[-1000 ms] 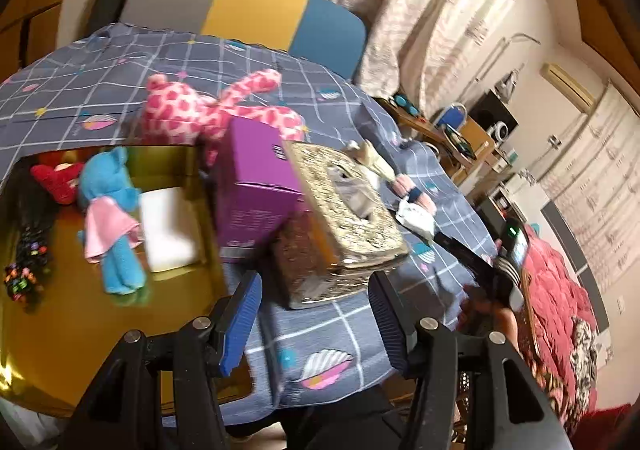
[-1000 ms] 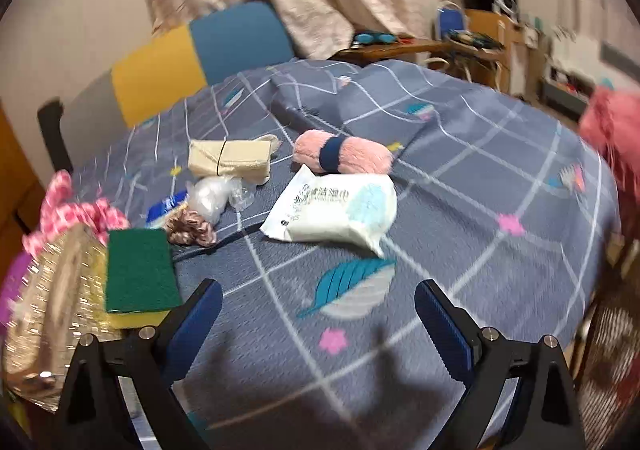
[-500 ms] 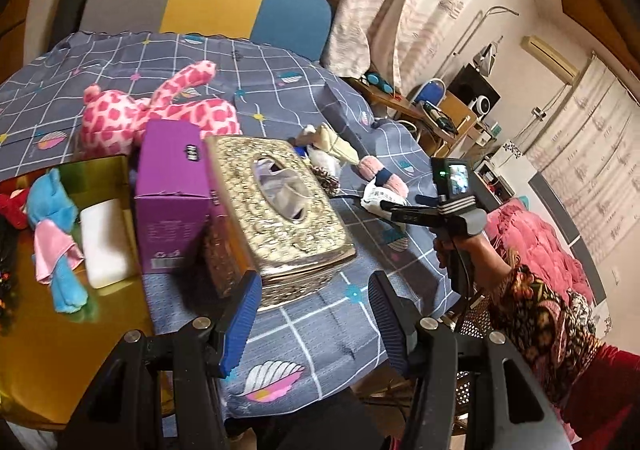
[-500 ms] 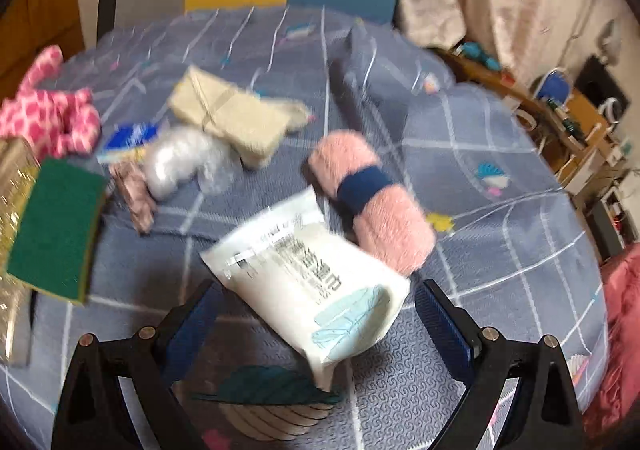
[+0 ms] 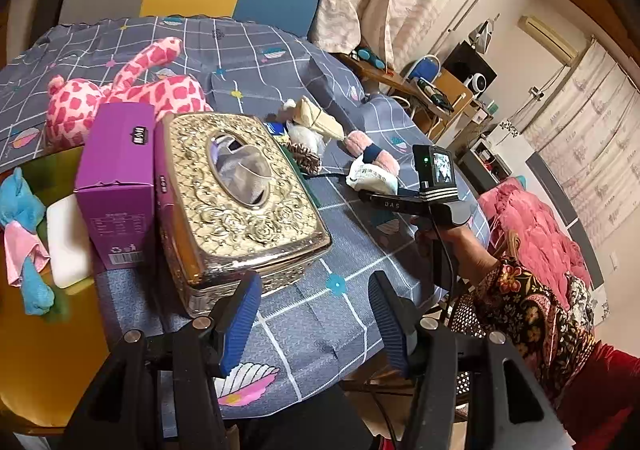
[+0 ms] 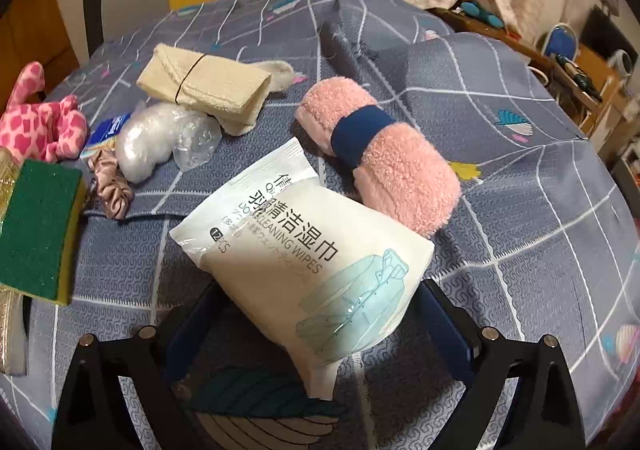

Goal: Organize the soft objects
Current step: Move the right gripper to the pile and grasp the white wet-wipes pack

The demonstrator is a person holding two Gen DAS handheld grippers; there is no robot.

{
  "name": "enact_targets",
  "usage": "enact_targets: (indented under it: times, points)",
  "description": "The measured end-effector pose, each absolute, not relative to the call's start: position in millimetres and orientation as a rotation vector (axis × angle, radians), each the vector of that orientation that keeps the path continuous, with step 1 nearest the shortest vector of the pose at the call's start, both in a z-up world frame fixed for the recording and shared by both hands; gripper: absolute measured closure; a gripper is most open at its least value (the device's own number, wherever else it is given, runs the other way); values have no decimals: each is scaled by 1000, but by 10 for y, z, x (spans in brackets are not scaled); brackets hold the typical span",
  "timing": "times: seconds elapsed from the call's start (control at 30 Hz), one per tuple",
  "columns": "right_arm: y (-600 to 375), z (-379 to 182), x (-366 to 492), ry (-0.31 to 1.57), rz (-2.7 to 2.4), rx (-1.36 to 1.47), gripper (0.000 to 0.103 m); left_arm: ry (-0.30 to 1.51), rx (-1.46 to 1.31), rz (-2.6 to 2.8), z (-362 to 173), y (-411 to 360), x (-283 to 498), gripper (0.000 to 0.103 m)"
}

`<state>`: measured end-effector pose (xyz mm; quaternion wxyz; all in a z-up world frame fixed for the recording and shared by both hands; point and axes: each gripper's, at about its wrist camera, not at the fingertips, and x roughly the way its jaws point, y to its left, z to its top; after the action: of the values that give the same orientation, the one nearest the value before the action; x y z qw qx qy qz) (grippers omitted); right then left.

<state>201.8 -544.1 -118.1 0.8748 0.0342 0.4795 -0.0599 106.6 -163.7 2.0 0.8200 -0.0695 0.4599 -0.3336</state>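
The pack of wipes (image 6: 304,270) lies flat on the grey checked tablecloth (image 6: 540,217), its near end between the spread fingers of the right gripper (image 6: 316,334), which is wide open around it and not pressing it. The pack is white and puffy, with a pale blue shirt drawing and dark lettering. Touching its far edge is a rolled pink towel (image 6: 384,157) with a navy band. Beyond lie a folded cream cloth (image 6: 208,85) tied with a black band, a crumpled clear plastic bag (image 6: 160,137), a brownish scrunchie (image 6: 110,189) and, to the left, a green sponge (image 6: 36,238) and a pink spotted plush toy (image 6: 44,125). The left gripper (image 5: 314,324) hangs open and empty near the table edge, just in front of a gold tissue box (image 5: 240,201) with a purple box (image 5: 118,181) beside it.
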Motion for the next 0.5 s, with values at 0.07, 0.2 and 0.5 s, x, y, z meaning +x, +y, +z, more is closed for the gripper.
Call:
enact_targets:
  times: [0.07, 0.2, 0.5]
  points:
    - [-5407, -1163, 1964, 975, -127, 77, 22, 988, -145, -714, 13, -1675, 1082, 47]
    - [-5343, -1130, 1835, 928, -133, 91, 44, 996, -132, -723, 19, -1776, 1100, 47]
    - [-5510, -1108, 1588, 864, -165, 266, 75, 1011, -69, -785, 130, -2284, 1193, 47]
